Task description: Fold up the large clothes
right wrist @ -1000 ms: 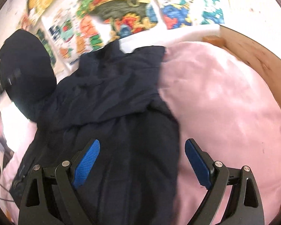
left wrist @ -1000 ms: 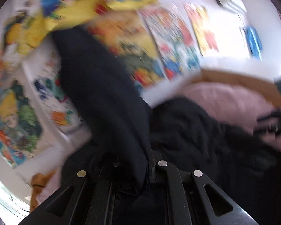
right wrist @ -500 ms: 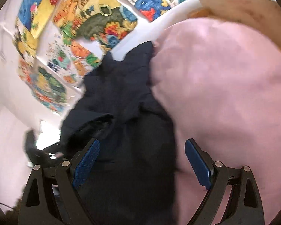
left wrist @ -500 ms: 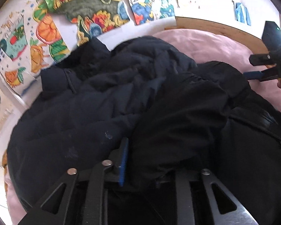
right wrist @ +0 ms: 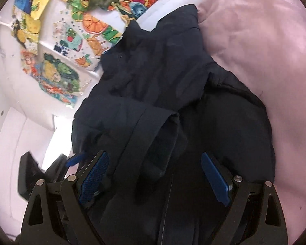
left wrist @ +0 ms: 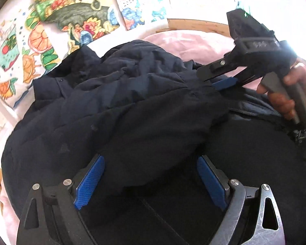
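Observation:
A large dark navy jacket (left wrist: 132, 102) lies crumpled on a pink bed cover (left wrist: 183, 42). My left gripper (left wrist: 150, 161) hangs just over it. Its jaws are opening, and a fold of the jacket lies loose between the blue pads without being pressed. My right gripper (right wrist: 154, 157) is open above the jacket (right wrist: 153, 71), with a sleeve cuff (right wrist: 153, 126) lying between its pads, untouched. In the left wrist view the right gripper (left wrist: 207, 80) reaches in from the right, held by a hand (left wrist: 291, 89). A blue pad (right wrist: 73, 160) of the left gripper shows at the right wrist view's lower left.
A white wall hung with colourful drawings (left wrist: 75, 20) rises directly behind the jacket. A wooden bed frame (left wrist: 193, 23) edges the far side. The pink cover (right wrist: 265, 51) spreads bare to the right of the jacket.
My left gripper was shut on a raised piece of the jacket. It came down, opened and let the fabric drop. My right gripper swung in over the jacket, nearer the left one.

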A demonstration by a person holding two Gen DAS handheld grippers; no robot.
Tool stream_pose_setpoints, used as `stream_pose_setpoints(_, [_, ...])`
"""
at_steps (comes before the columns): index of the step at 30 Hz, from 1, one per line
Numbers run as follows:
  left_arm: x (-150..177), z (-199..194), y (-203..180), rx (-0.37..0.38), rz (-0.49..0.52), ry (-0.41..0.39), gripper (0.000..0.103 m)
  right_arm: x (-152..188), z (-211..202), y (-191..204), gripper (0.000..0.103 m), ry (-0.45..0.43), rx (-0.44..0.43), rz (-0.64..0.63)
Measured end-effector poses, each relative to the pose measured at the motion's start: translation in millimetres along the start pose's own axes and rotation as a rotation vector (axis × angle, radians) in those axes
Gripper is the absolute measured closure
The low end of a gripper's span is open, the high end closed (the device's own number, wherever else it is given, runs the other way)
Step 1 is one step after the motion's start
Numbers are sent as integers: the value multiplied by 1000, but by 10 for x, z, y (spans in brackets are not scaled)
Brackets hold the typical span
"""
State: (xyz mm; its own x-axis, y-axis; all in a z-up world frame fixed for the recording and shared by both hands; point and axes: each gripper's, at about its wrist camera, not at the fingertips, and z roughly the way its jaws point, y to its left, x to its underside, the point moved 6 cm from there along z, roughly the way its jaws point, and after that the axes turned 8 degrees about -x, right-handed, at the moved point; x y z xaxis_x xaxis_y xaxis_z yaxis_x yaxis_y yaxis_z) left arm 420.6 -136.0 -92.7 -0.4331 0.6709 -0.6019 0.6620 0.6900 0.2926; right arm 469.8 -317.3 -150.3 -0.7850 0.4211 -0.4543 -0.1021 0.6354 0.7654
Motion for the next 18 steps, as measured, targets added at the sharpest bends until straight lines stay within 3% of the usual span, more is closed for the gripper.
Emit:
stream_pose_setpoints(1, [18, -42, 38, 7, -23, -1, 11, -17, 14, 27, 16, -5, 6, -9])
stream_pose_setpoints(3, [53, -105, 140, 16, -72, 4, 11, -57, 30, 80, 30, -8, 24, -31])
stream_pose_setpoints(5, [125, -245, 323, 19, -139, 3, 11, -57, 67, 161, 55, -3, 40, -49])
stream_pose_setpoints(6, [148, -292, 407, 5, -158, -4, 11, -46, 44, 183, 60, -1, 62, -65])
stream_pose_setpoints(7, [180, -365, 520, -26, -183, -14, 11, -54, 32, 212, 73, -2, 100, -91])
stream_pose_setpoints(8, [220, -450, 692, -82, -217, -27, 11, -57, 16, 252, 94, -7, 125, -130])
stream_pose_setpoints(11, [285, -577, 1108, -219, -309, -49, 11, -159, -97, 476, 100, -47, 161, -247])
stream_pose_setpoints(13, [345, -595, 1469, -313, -426, -49, 10, -304, -245, 605, 100, -97, 187, -318])
stream_pose_setpoints(18, [473, -421, 2103, -356, -682, -7, 10, -816, -576, 891, 100, -234, 237, -438])
